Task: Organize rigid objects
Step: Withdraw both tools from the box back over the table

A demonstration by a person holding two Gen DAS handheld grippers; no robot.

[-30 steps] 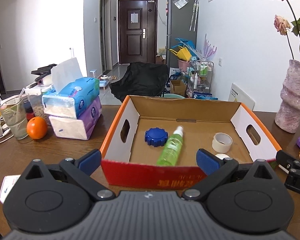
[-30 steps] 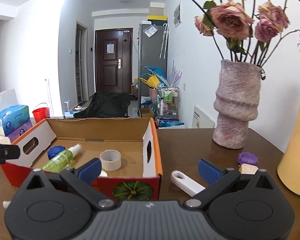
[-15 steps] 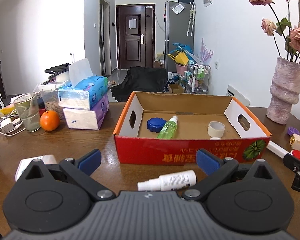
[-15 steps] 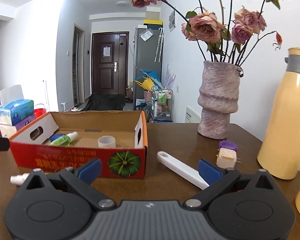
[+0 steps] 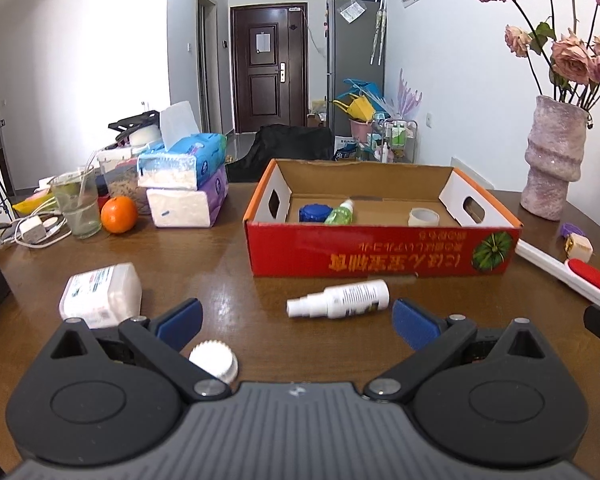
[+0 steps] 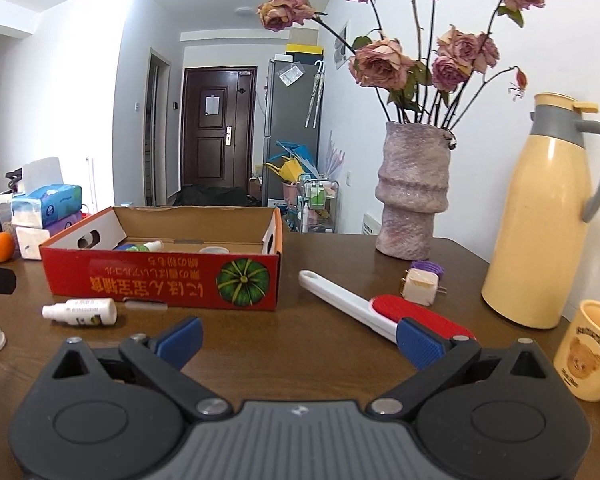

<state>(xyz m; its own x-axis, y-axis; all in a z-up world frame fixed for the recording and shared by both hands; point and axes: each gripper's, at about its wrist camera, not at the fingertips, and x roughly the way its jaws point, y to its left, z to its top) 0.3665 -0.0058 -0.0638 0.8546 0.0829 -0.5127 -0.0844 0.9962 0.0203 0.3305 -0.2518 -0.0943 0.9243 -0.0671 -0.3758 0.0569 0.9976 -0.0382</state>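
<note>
Hovering left tool point(image 5: 296, 322) spread wide, right tool point(image 6: 298, 338) likewise, white spray bottle point(image 5: 339, 304) before red box point(image 5: 380, 254)

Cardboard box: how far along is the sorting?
Done: the red cardboard box holds a blue cap, a green spray bottle and a tape roll. In hand: nothing, both grippers open. Left: white spray bottle, white cap, red-and-white lint brush.

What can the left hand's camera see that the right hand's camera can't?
Only the left wrist view shows the white plastic packet and the glass. Only the right wrist view shows the yellow thermos and the bear mug. Both show the red box, the white spray bottle, the white cap, the orange and the vase.
</note>
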